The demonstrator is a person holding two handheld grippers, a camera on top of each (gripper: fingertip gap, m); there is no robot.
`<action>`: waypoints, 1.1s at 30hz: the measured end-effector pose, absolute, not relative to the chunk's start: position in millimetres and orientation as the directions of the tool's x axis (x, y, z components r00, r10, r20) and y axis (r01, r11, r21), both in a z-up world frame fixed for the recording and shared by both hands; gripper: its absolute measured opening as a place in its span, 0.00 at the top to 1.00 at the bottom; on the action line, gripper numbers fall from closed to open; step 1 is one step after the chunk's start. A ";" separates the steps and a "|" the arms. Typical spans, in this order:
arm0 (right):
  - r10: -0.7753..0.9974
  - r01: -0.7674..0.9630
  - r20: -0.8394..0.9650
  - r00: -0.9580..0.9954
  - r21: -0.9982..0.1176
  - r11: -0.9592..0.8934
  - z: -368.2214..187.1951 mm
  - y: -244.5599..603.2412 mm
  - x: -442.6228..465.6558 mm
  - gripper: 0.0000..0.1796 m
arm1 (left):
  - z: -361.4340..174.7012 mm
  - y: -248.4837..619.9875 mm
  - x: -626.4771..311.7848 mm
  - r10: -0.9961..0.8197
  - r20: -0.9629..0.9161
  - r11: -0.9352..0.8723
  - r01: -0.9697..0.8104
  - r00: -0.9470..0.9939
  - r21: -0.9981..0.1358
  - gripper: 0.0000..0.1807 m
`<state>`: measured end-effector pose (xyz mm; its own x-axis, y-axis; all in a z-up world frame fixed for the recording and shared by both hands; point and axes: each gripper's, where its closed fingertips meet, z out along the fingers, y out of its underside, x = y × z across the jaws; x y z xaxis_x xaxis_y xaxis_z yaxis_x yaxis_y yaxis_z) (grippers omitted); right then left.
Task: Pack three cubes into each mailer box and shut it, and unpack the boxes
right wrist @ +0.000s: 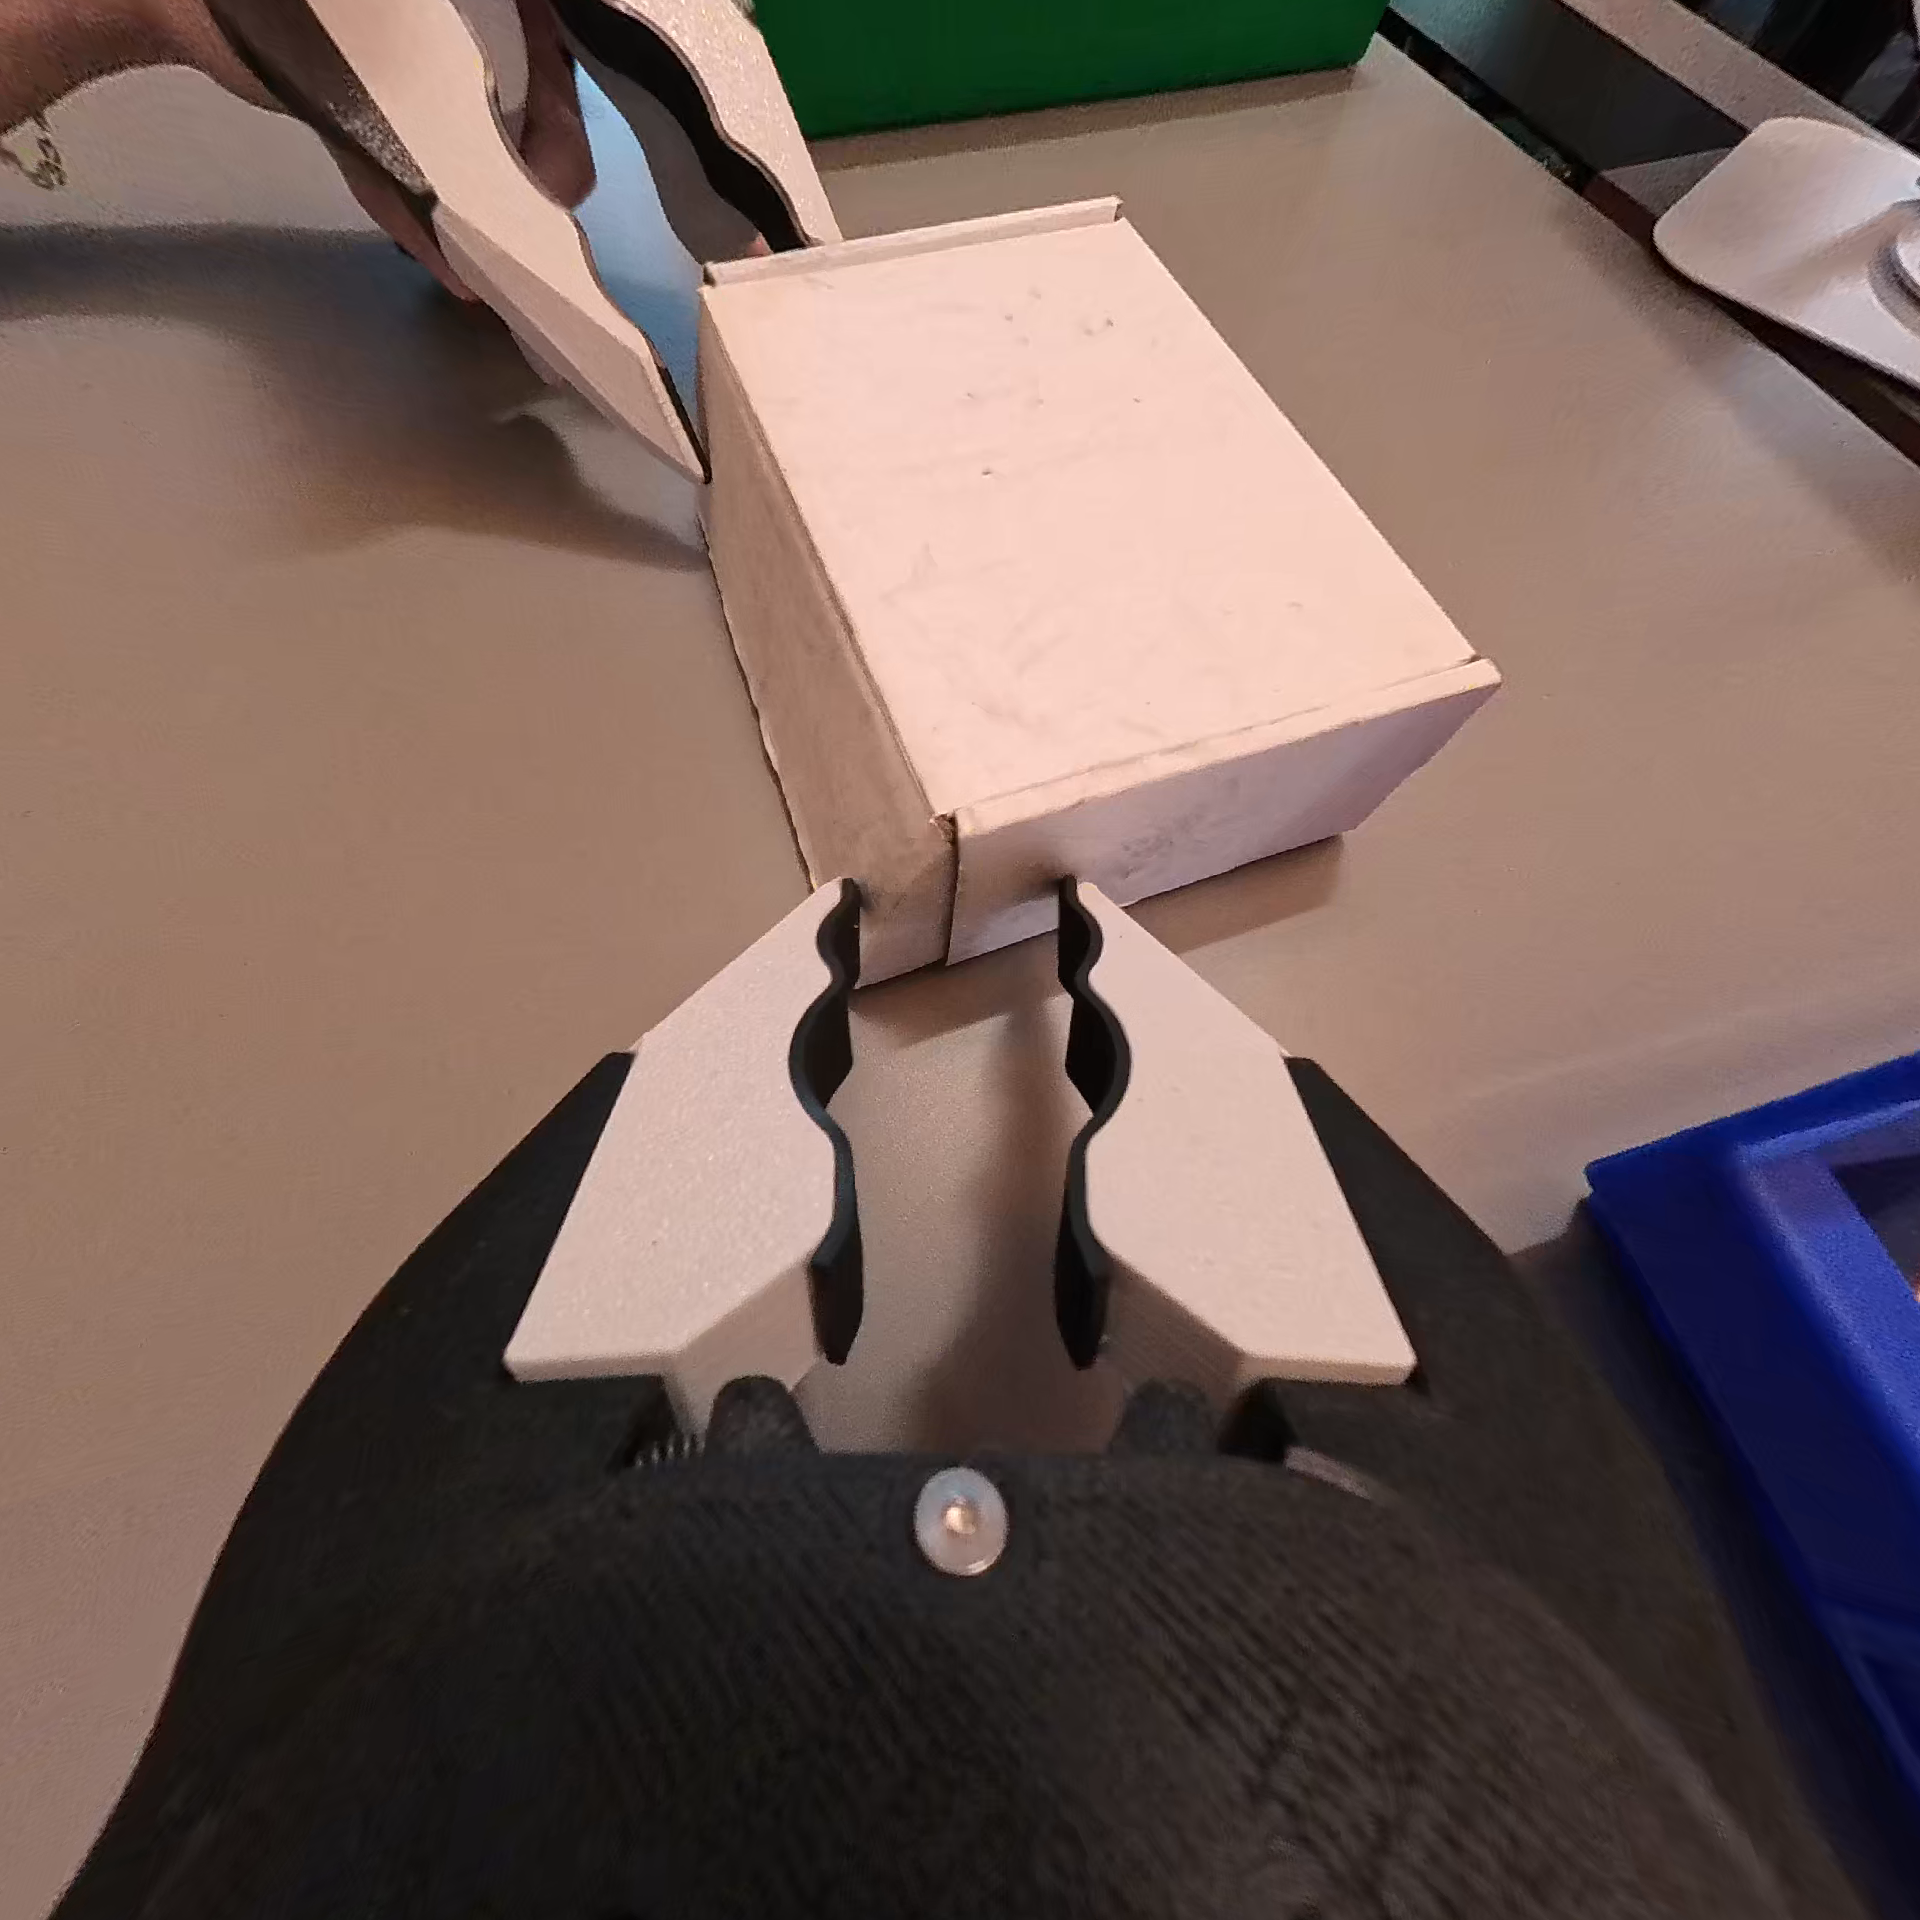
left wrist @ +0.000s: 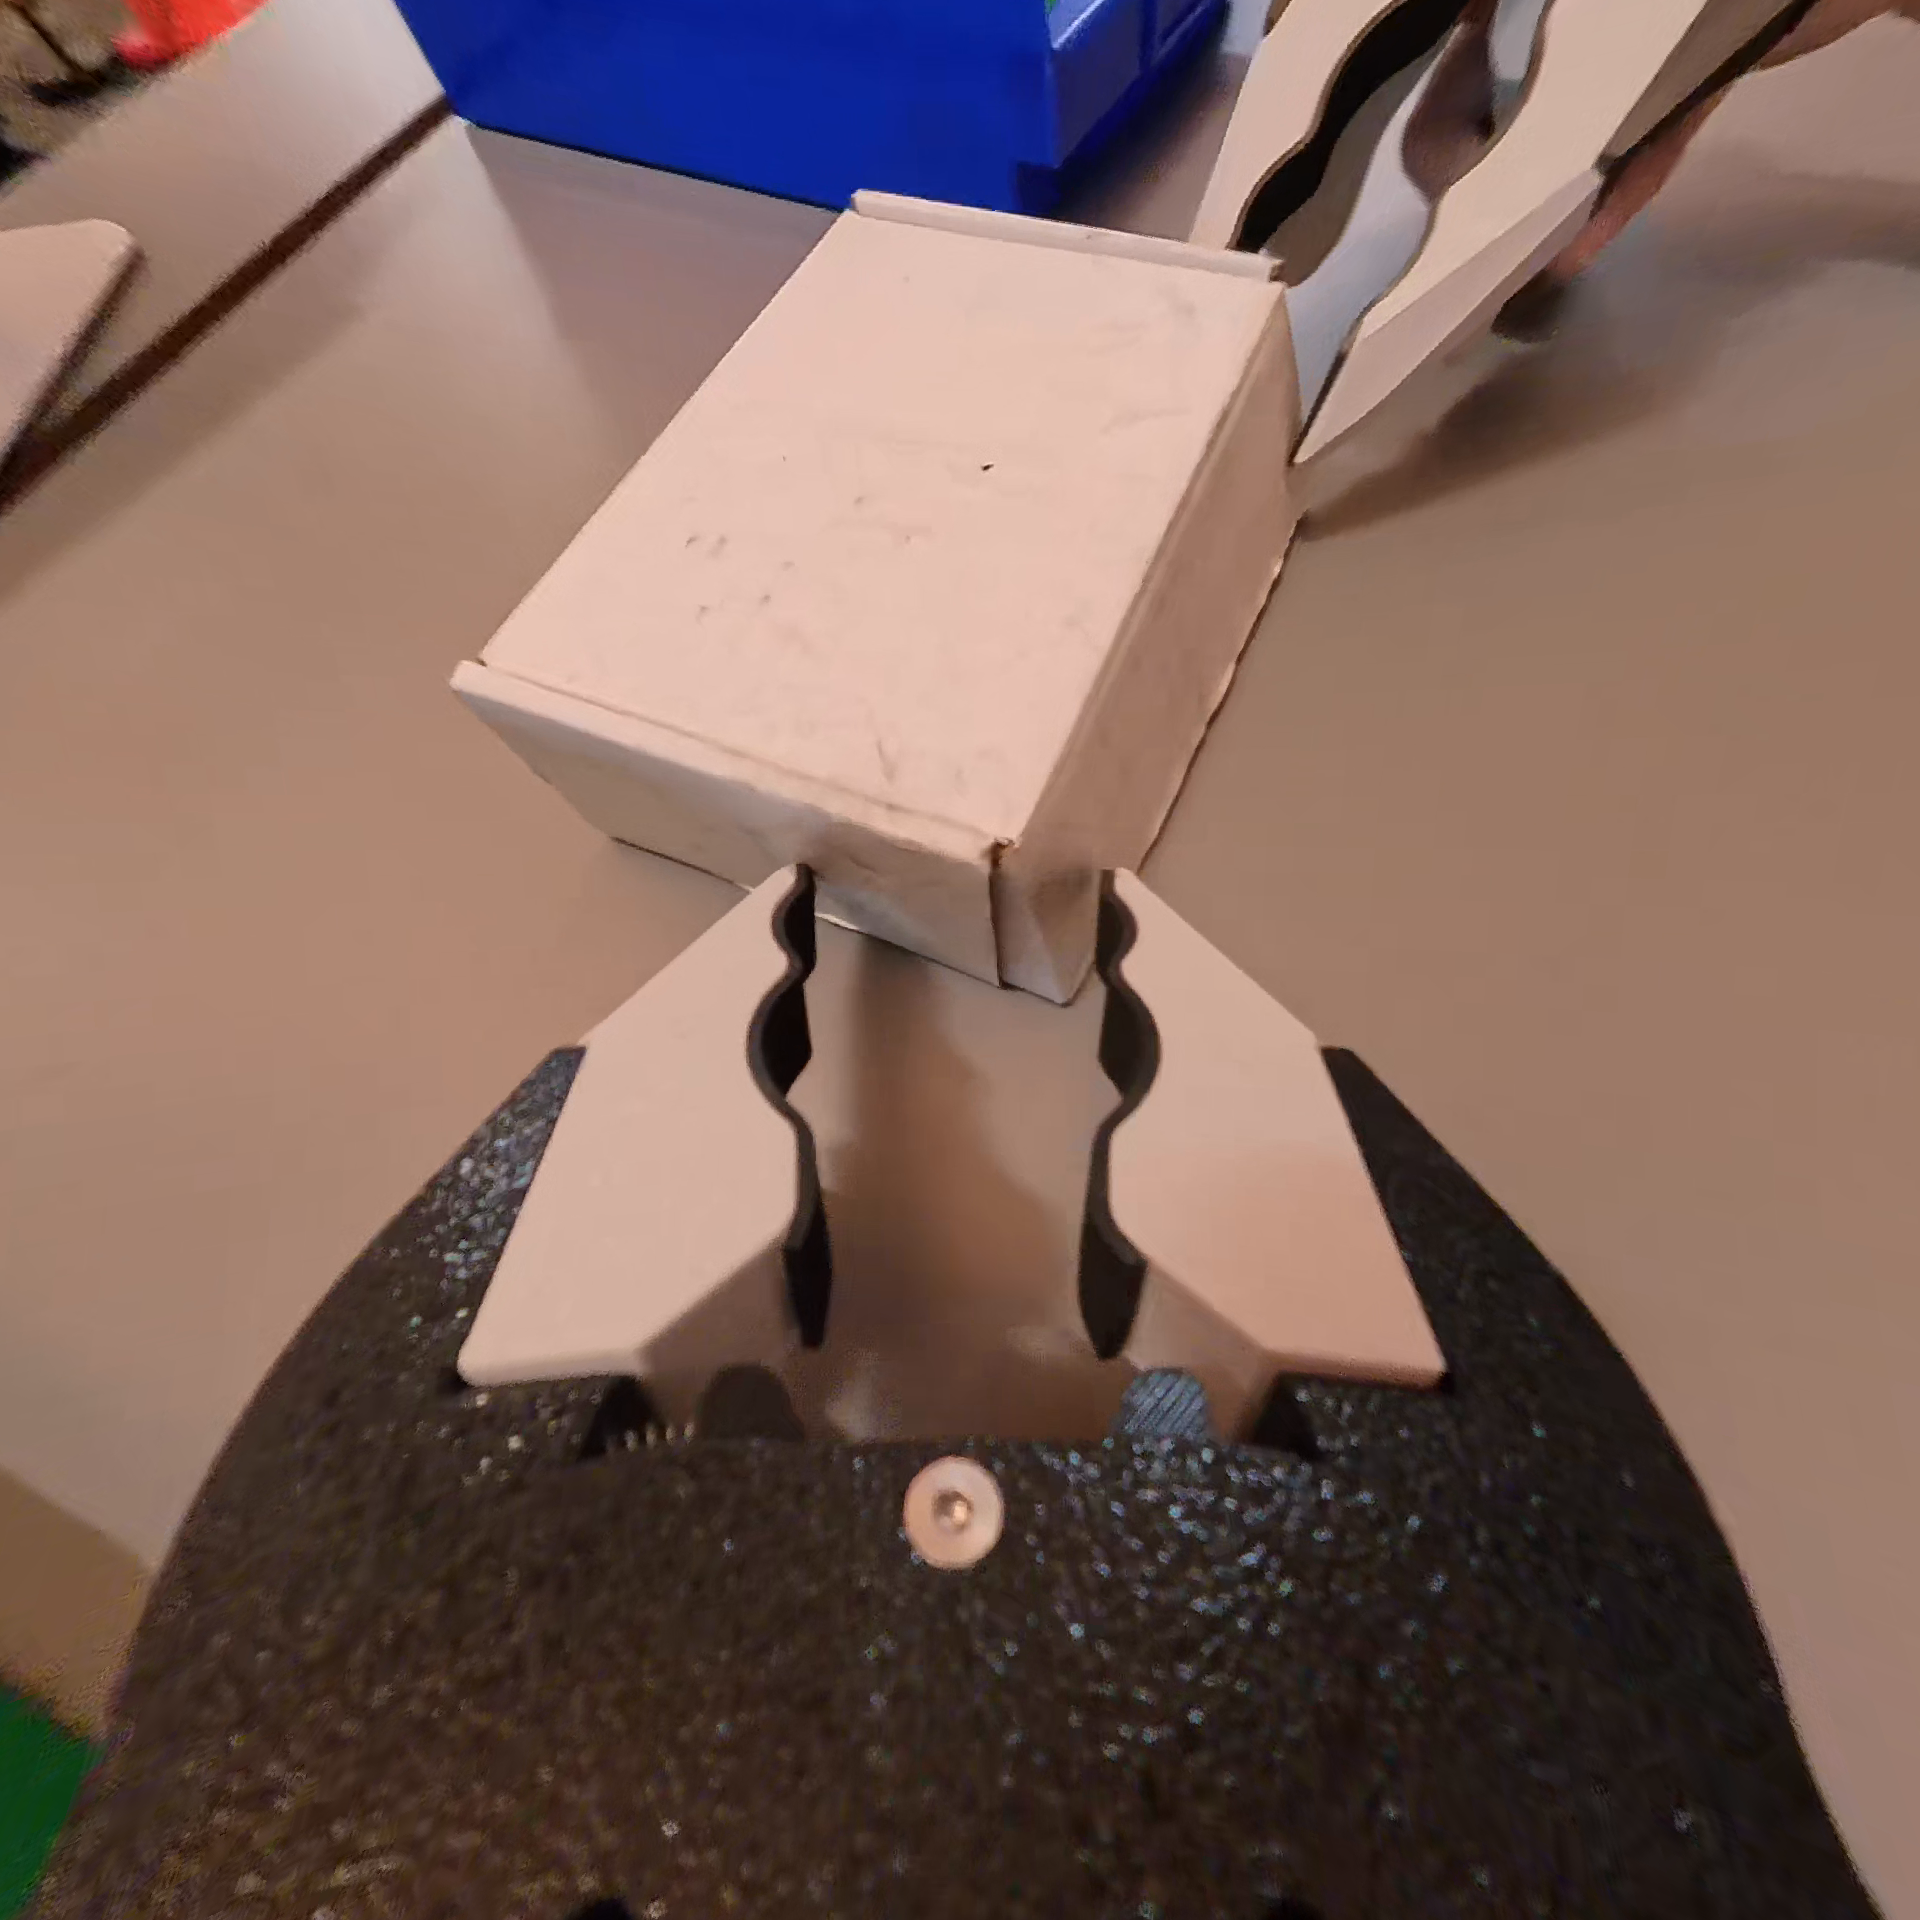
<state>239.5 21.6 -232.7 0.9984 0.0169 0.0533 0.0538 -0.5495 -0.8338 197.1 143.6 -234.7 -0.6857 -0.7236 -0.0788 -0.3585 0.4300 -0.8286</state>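
Note:
A closed white mailer box (left wrist: 914, 520) lies flat on the tan table, and it also shows in the right wrist view (right wrist: 1060, 520). My left gripper (left wrist: 956, 894) is open, its two tips straddling the box's near corner at table level. It appears in the right wrist view (right wrist: 748, 353) at the box's far left corner. My right gripper (right wrist: 958, 904) is open and straddles the diagonally opposite corner. It appears in the left wrist view (left wrist: 1273, 343) at the box's far right corner. No cubes are in view.
A blue bin (left wrist: 831, 83) stands behind the box, and it shows at the lower right in the right wrist view (right wrist: 1766, 1299). A green bin (right wrist: 1039, 62) stands at the far edge. A grey flat plate (right wrist: 1787, 239) lies at the right. A dark seam (left wrist: 208, 312) crosses the table.

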 end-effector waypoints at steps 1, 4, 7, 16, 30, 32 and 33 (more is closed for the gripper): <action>0.029 0.051 0.041 0.999 -0.837 -0.544 -231.7 21.4 238.8 0.79 | -235.4 141.9 195.1 -0.712 -0.033 0.412 -0.380 -0.702 -0.828 0.67; 0.049 0.023 -0.003 0.999 -0.849 -0.527 -228.4 21.8 237.1 0.64 | -242.2 141.5 194.5 -0.708 0.104 0.359 -0.483 -0.698 -0.798 0.53; 0.036 -0.001 -0.025 0.999 -0.838 -0.545 -231.6 23.0 238.9 0.52 | -248.6 144.0 199.3 -0.723 0.146 0.348 -0.538 -0.676 -0.768 0.46; 0.047 0.067 0.048 0.998 -0.782 -0.620 -246.4 34.5 246.4 0.36 | -251.0 141.0 210.7 -0.732 0.057 0.405 -0.502 -0.679 -0.764 0.38; 0.035 0.111 0.116 0.993 -0.758 -0.642 -251.4 42.7 247.9 0.34 | -252.2 129.4 218.0 -0.729 -0.083 0.490 -0.433 -0.679 -0.756 0.32; 0.032 0.114 0.120 0.992 -0.775 -0.622 -246.8 40.8 250.0 0.35 | -247.7 129.6 217.8 -0.729 -0.071 0.469 -0.422 -0.680 -0.776 0.33; 0.024 0.108 0.119 0.993 -0.781 -0.615 -243.9 38.7 252.9 0.36 | -245.0 130.6 217.9 -0.729 -0.069 0.459 -0.412 -0.681 -0.787 0.34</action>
<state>252.9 38.7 -243.9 0.9926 0.0236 0.1193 0.1085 -0.6148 -0.7812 217.9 130.6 -245.0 -0.6806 -0.7294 -0.0694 -0.4118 0.4592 -0.7872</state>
